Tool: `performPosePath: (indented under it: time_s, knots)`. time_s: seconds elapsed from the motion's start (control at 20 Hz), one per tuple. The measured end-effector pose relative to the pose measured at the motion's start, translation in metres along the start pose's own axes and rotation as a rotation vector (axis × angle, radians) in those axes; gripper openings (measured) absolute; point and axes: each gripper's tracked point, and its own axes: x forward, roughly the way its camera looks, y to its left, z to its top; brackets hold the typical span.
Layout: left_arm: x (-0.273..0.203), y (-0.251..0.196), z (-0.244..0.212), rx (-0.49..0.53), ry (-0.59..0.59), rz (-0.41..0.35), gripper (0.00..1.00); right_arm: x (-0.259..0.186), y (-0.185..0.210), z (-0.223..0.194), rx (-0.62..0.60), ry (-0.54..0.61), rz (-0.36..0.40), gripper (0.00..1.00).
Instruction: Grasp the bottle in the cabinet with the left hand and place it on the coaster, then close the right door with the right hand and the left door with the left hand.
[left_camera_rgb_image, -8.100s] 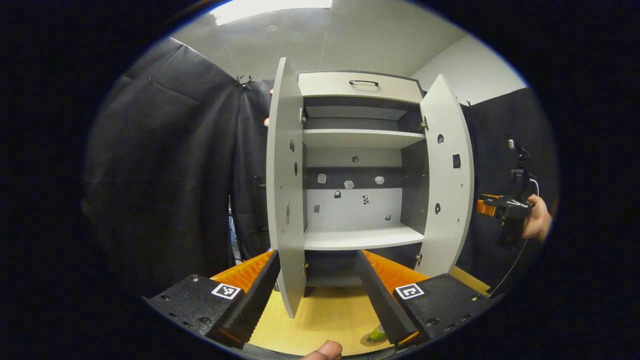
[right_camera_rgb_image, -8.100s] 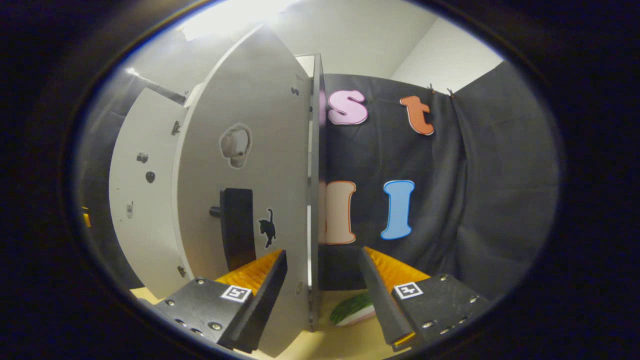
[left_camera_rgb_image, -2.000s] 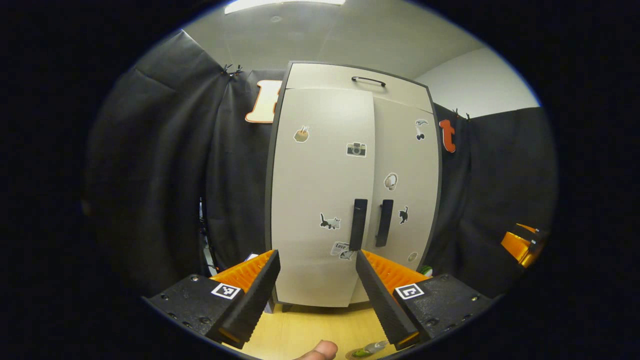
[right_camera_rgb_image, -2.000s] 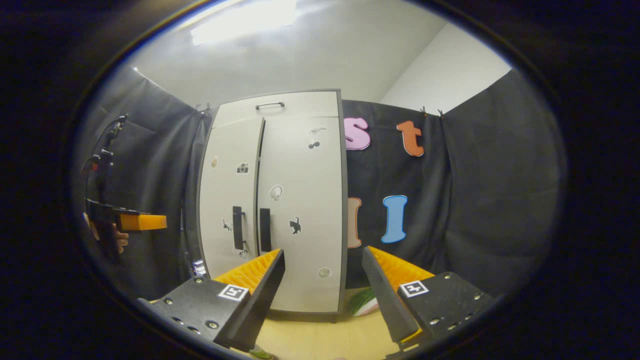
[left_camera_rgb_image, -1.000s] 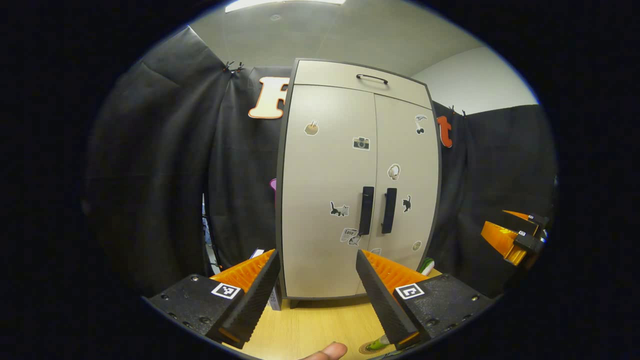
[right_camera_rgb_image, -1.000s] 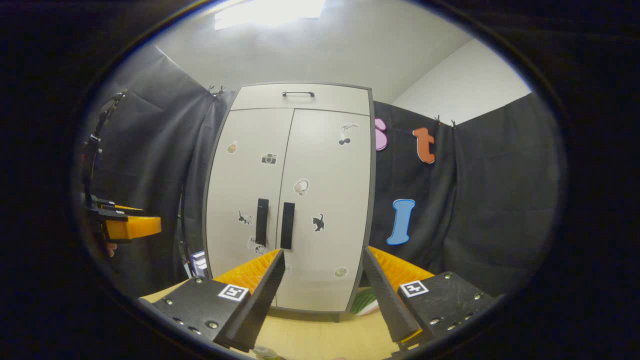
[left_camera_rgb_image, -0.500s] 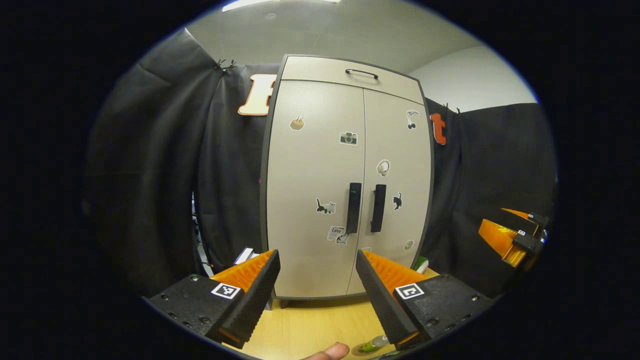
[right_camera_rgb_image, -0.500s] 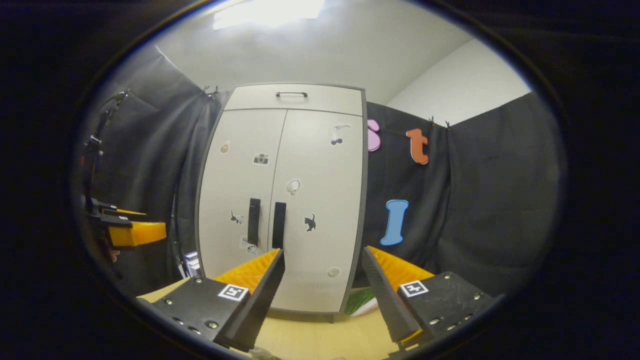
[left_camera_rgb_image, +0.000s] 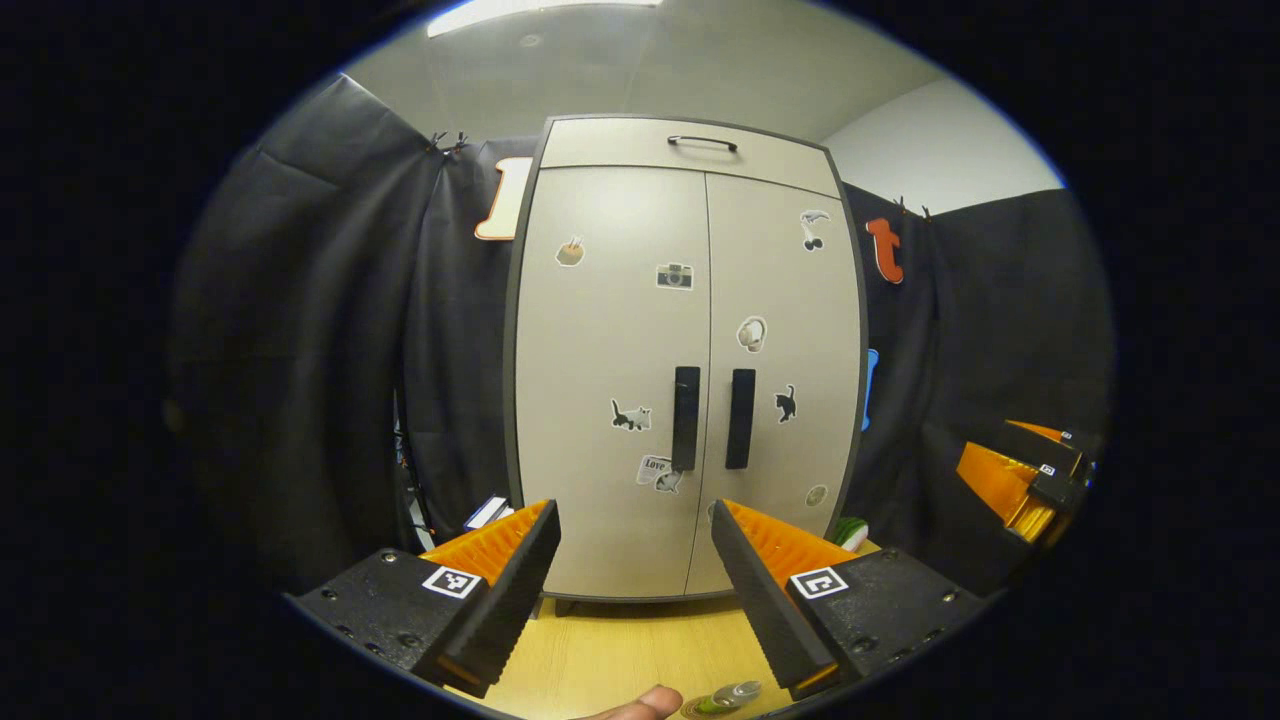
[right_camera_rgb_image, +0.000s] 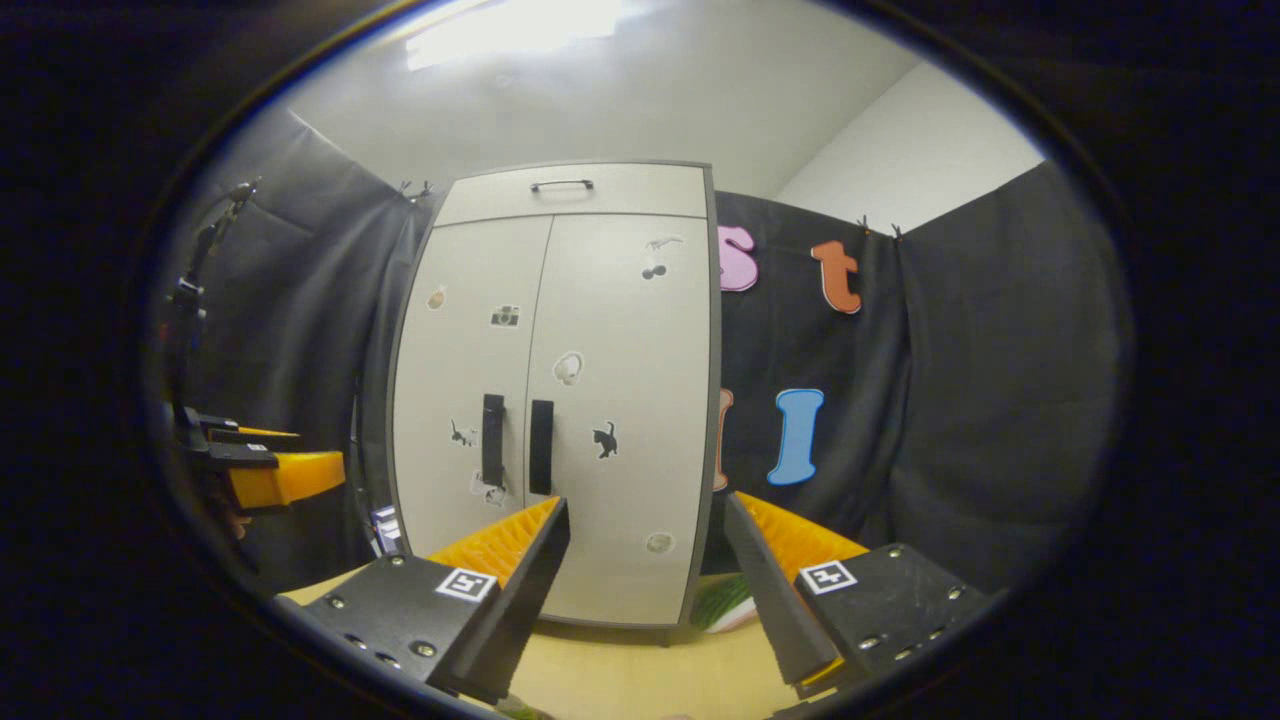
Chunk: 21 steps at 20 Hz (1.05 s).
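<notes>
Wooden table (left_camera_rgb_image: 610, 655); stickered cabinet (left_camera_rgb_image: 610, 400) doors flush; bottle (left_camera_rgb_image: 730, 695) near thumb (left_camera_rgb_image: 640, 705).

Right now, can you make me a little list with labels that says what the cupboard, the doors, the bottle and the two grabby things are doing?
cabinet: upright on the wooden table, stickers on its front
left door: closed
right door: closed
door handles: two dark bars side by side at the middle seam
bottle: on the coaster, at the near edge of the left gripper view
left tool: open, holding nothing, facing the cabinet
right tool: open, holding nothing, facing the cabinet
</notes>
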Motion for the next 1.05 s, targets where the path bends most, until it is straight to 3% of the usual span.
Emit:
performPosePath:
  time_s: [0.3, 0.75, 0.8, 1.05]
  knots:
    - [0.010, -0.025, -0.006, -0.037, 0.010, 0.001, 0.94, -0.001, -0.035, -0.009, 0.032, 0.000, -0.013, 0.94]
    - [0.012, -0.060, 0.004, 0.001, -0.015, 0.000, 0.97, -0.001, -0.071, -0.008, 0.056, -0.008, -0.016, 0.94]
    - [0.012, -0.063, 0.005, 0.003, -0.017, 0.002, 0.97, -0.001, -0.073, -0.007, 0.054, -0.012, -0.014, 0.89]
    - [0.015, -0.067, 0.007, -0.004, -0.024, 0.020, 0.97, 0.003, -0.082, -0.010, 0.065, -0.011, -0.018, 0.94]
